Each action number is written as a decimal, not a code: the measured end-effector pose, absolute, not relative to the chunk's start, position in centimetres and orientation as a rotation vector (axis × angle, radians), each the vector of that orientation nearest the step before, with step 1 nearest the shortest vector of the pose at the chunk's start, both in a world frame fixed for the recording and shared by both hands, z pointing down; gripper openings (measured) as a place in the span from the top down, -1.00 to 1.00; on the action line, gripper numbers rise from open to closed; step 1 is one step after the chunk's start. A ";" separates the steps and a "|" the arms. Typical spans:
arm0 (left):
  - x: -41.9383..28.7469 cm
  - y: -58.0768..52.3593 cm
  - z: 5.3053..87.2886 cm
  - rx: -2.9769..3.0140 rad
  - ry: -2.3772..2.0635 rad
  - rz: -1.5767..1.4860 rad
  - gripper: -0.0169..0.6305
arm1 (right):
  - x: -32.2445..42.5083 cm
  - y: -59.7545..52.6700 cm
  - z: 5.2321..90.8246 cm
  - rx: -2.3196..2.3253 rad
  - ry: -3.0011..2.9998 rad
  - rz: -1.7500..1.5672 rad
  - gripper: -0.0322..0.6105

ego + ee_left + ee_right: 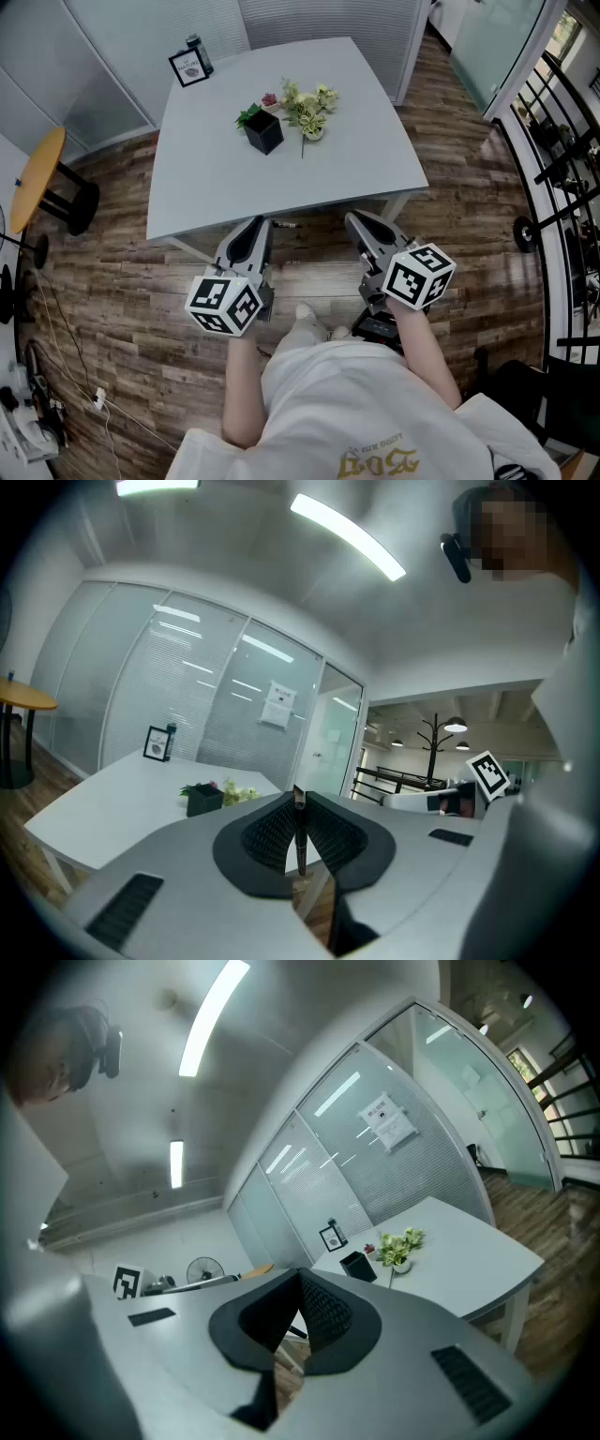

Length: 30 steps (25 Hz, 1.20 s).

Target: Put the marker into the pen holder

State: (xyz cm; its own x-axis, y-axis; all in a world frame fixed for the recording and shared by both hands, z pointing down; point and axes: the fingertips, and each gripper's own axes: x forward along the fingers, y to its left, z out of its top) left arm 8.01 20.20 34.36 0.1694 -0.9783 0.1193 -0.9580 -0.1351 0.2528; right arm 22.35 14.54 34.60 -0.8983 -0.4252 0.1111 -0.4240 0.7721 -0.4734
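Observation:
The black square pen holder (263,131) stands in the middle of the white table (211,183), and it also shows as a small black pen holder (203,800) in the left gripper view and a distant pen holder (357,1266) in the right gripper view. My left gripper (260,225) hovers just short of the table's near edge, shut on a thin dark marker (299,836). The marker (285,225) sticks out sideways to the right. My right gripper (355,221) is level with it, also off the table, jaws shut with nothing between them.
Beside the holder lie pale artificial flowers (309,108). A small picture frame (189,67) stands at the table's far left corner. A round yellow side table (37,178) is at the left, a black railing (562,141) at the right. Wood floor lies under both grippers.

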 end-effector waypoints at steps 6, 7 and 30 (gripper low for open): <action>7.9 21.8 34.6 2.161 -1.890 -0.062 0.82 | 22.4 15.5 34.2 -0.686 2.943 -0.793 0.85; 8.0 21.9 34.6 2.162 -1.892 -0.056 0.82 | 22.6 15.6 34.2 -0.690 2.943 -0.789 0.85; 4.3 19.5 36.1 2.085 -1.904 -0.087 0.82 | 19.7 12.1 36.1 -0.709 3.019 -0.770 0.85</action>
State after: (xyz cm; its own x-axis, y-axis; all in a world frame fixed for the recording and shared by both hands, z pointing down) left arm 4.28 19.49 36.06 0.1118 -0.9799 0.1654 -0.9606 -0.0640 0.2705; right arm 19.72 12.14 36.15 -0.9003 -0.4060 0.1571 -0.4317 0.7857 -0.4430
